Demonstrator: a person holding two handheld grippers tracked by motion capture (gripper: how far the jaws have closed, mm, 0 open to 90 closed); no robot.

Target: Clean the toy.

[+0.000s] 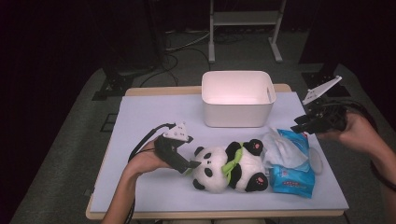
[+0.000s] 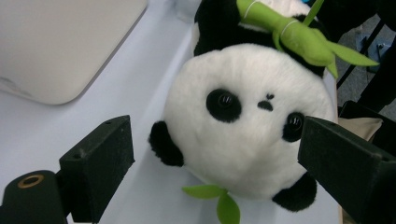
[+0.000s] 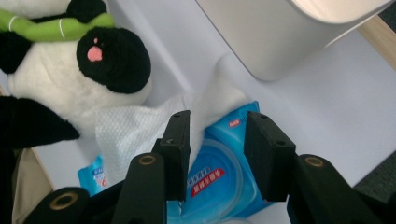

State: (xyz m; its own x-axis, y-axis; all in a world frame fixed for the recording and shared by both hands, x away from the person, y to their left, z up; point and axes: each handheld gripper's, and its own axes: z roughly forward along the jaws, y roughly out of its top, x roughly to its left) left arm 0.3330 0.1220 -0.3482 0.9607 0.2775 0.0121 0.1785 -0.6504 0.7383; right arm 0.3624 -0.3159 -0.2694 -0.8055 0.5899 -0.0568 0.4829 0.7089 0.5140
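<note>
So the panda plush (image 1: 229,167) is lying on its back near the front of the desk (image 1: 149,116), head pointing toward the left claw (image 1: 190,166), with a green bamboo stalk (image 1: 232,161) strapped across its chest. From the left claw view the panda's face (image 2: 247,121) sits right between the two black jaws, which stand wide apart and aren't pressing on anything, a little green leaf (image 2: 215,200) poking out under its chin. Just beside the panda's feet is a blue wet-wipe pack (image 1: 292,172) with a white wipe (image 1: 280,147) pulled up out of it, touching the plush. The right claw (image 1: 299,127) hangs above that pack, off to the far side from the panda; in its own view the jaws are partly open with nothing pinched, the wipe (image 3: 140,126) and blue pack (image 3: 219,182) lying under them. Behind the panda, toward the back edge, sits an empty white bin (image 1: 237,98). The desk top is a pale lavender sheet on a wooden board, standing on grey carpet, and the room beyond is dark, with cables (image 1: 182,51) and a metal stand's legs (image 1: 245,28) on the floor behind the bin.
</note>
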